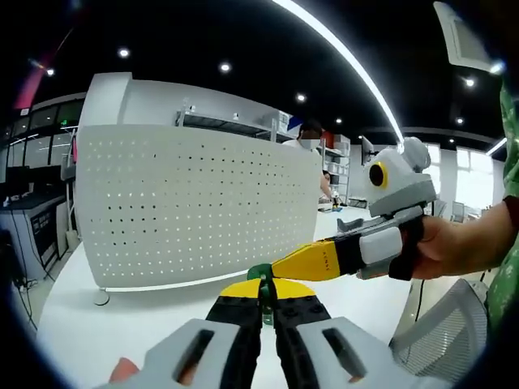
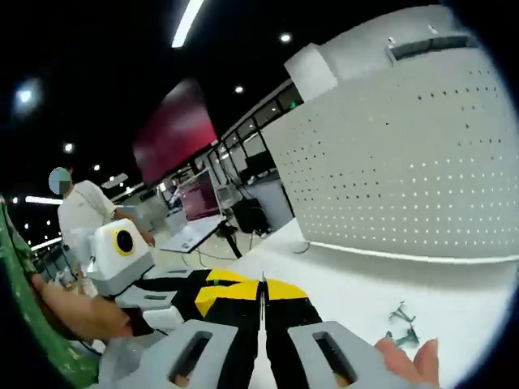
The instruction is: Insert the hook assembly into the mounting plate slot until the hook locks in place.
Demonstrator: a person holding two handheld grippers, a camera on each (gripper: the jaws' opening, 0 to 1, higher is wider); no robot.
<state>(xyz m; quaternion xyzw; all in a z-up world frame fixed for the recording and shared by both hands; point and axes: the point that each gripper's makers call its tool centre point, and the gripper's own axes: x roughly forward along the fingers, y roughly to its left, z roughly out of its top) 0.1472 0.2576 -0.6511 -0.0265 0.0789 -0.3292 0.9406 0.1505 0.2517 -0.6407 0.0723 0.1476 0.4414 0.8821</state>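
Your left gripper (image 1: 267,290), yellow-tipped and black, has its jaws drawn together, and a small green piece (image 1: 259,272) shows right at their tips; what that piece is cannot be made out, and whether the jaws actually pinch it is hard to tell. Your right gripper (image 1: 284,266) comes in from the right of the left gripper view, its yellow jaw tip meeting the left tips at that same green piece, with your hand (image 1: 434,247) wrapped around its handle. In the right gripper view the right gripper (image 2: 262,293) shows its jaws pressed together with only a thin seam between them and nothing visible in it, while the left gripper (image 2: 174,292) sits touching it on the left. Two small grey metal hooks (image 2: 403,324) lie on the white worktop (image 2: 357,284) just beside the right jaws, between them and the white perforated metal mounting plate (image 2: 405,154). That plate (image 1: 195,207) stands upright on the worktop (image 1: 122,324) beyond both grippers, well apart from the hooks, with a curved top edge. Behind the plate, metal shelving (image 1: 235,121) and a person in white (image 1: 308,138) stand in the room.
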